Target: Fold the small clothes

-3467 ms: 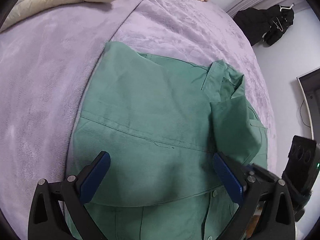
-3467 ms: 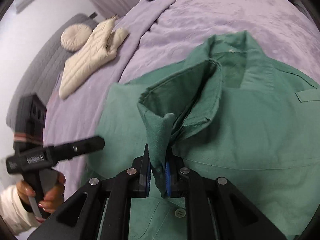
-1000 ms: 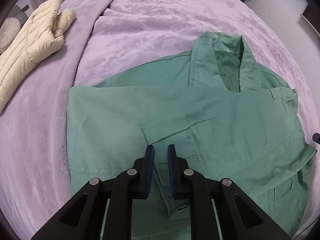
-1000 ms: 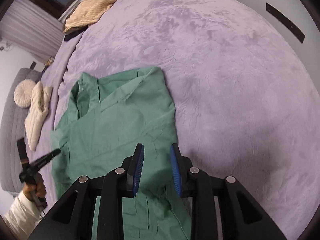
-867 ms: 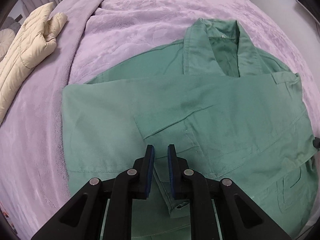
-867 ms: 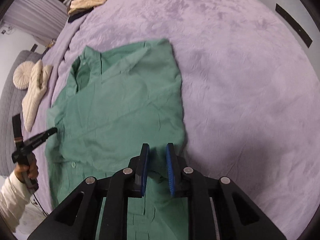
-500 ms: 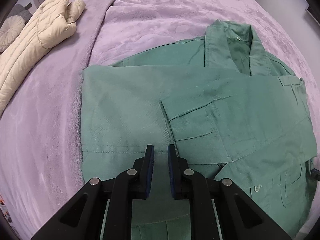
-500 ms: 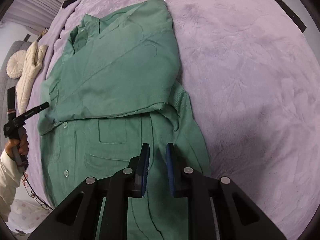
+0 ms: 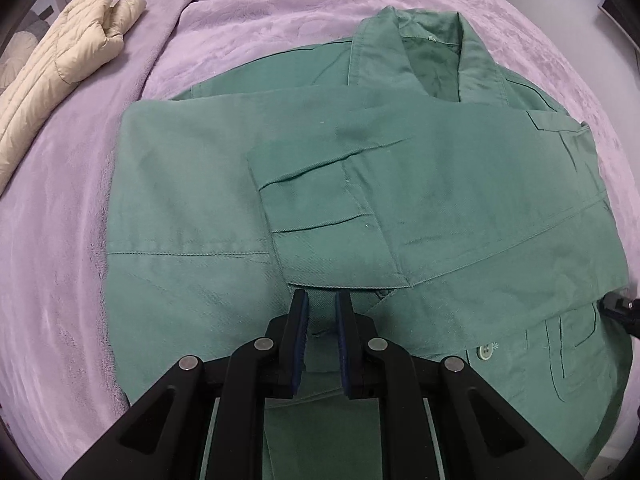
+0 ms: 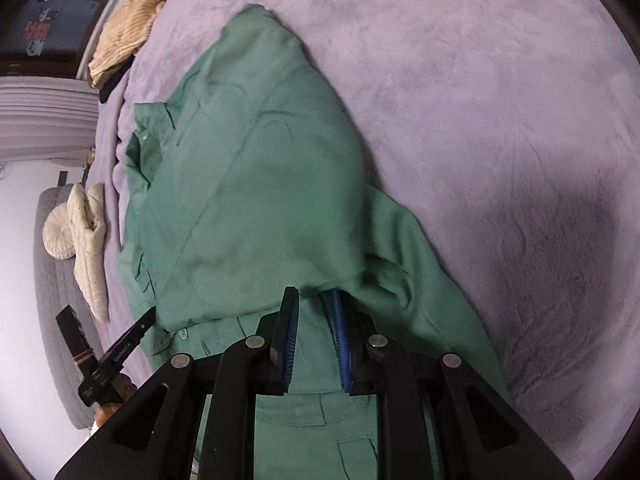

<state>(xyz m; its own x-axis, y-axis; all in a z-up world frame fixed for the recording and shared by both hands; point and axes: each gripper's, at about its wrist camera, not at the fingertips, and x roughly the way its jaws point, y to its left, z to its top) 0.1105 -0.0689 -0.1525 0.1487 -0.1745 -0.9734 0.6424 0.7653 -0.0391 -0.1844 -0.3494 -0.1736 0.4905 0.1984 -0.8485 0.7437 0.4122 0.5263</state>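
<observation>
Green shirt (image 9: 360, 200) lies sleeves-folded on the purple bed (image 9: 72, 240), collar at upper frame, long axis running toward the lower edge. Left gripper (image 9: 321, 300) and right gripper (image 10: 314, 296) nearly clenched, empty, over the unfolded lower part.

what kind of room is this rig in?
Most likely a bedroom: the green shirt lies on a bed's lilac plush blanket, a cream puffer jacket lies nearby, and a grey quilted sofa stands beside it.

A lilac plush bedspread (image 10: 500, 120) fills the room, grey quilted sofa (image 10: 52, 300) beside it.
</observation>
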